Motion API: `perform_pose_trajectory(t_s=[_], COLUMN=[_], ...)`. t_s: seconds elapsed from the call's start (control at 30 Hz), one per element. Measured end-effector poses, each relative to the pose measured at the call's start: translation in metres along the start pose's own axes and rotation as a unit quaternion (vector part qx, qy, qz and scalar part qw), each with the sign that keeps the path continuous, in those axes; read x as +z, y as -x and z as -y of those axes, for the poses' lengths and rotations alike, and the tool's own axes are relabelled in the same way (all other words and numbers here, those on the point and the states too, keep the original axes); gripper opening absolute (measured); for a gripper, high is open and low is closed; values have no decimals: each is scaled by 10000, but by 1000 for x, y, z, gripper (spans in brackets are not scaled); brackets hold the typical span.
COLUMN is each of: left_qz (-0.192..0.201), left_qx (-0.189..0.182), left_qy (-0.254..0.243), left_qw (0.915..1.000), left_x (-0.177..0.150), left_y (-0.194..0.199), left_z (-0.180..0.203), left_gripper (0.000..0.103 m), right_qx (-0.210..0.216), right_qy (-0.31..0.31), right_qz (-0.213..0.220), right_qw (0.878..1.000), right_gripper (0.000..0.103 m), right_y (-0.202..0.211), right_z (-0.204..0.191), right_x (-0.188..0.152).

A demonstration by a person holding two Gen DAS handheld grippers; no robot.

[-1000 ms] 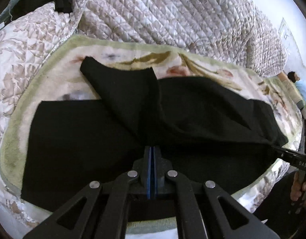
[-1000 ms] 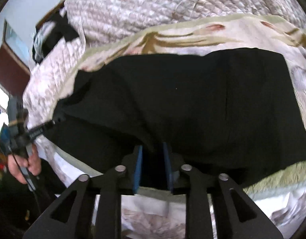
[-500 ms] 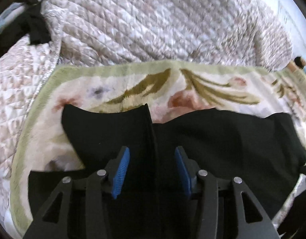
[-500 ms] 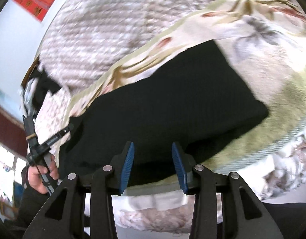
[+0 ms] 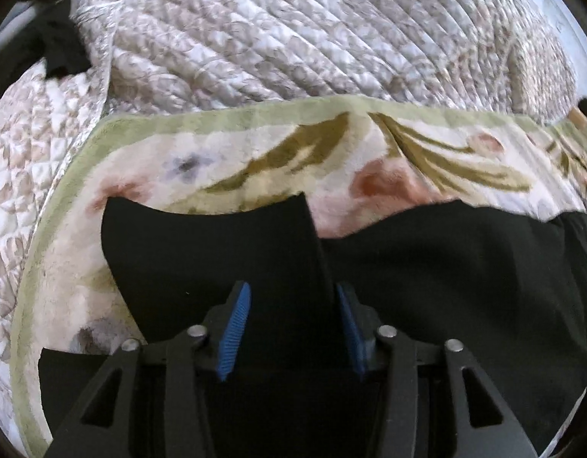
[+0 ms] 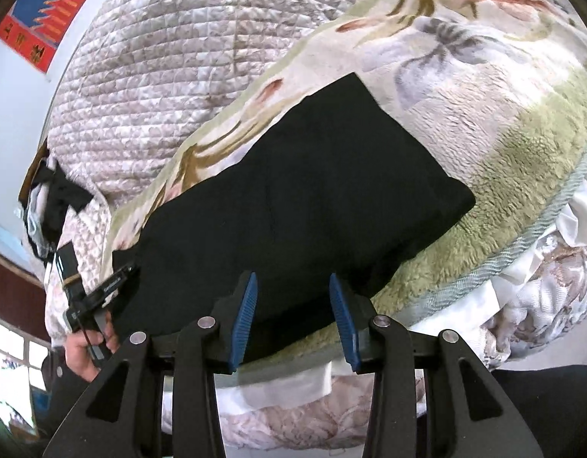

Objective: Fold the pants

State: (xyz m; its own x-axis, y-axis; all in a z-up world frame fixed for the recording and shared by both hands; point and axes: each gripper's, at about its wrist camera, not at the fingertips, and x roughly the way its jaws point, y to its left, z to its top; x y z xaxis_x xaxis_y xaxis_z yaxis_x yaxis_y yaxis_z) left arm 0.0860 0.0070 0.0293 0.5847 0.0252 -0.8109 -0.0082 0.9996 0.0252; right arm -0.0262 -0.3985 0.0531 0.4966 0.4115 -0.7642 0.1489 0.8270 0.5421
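Both grippers, left (image 5: 291,330) closing and right (image 6: 292,318) parted, have let go; the pants (image 6: 293,206) lie folded on our blanket (image 6: 522,145), uneven, another fold likely left.

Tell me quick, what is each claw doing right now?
Left claw: closing, pads apart, black pants between them, not yet pinched.
Right claw: open, holding nothing, above the pants' near edge.

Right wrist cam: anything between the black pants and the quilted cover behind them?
Only bare floral blanket: a strip of it separates the black pants from the quilted cover. The left wrist view shows the same strip.
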Motion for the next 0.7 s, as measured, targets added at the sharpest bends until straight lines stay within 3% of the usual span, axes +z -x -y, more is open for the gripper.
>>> perform_pose_trajectory(t_s=[0.03, 0.07, 0.13, 0.3, 0.4, 0.5, 0.7], left_qz=[28, 54, 98, 564, 1063, 1302, 828], left_qx=[-11, -5, 3, 142, 288, 446, 457], left_qy=[3, -12, -18, 263, 724, 1264, 2257], left_qw=[10000, 10000, 9999, 9980, 9913, 9824, 9696], left_x=[1, 2, 3, 1, -9, -32, -92], left_y=[0, 0, 1, 35, 79, 114, 113], left_z=[-1, 0, 0, -8, -31, -60, -109], left_gripper=[17, 8, 5, 4, 4, 4, 5], right_qx=[-12, -36, -78, -64, -65, -71, -282], right_qy=[-23, -13, 16, -176, -203, -249, -354], right_qz=[8, 42, 77, 123, 131, 167, 54], right_qw=[10000, 10000, 9999, 9997, 9997, 9995, 9990], right_gripper=[40, 40, 40, 40, 40, 40, 40], right_y=[-1, 0, 0, 4, 6, 10, 6], right_z=[0, 0, -1, 2, 3, 3, 5], right_x=[0, 0, 1, -1, -3, -4, -7])
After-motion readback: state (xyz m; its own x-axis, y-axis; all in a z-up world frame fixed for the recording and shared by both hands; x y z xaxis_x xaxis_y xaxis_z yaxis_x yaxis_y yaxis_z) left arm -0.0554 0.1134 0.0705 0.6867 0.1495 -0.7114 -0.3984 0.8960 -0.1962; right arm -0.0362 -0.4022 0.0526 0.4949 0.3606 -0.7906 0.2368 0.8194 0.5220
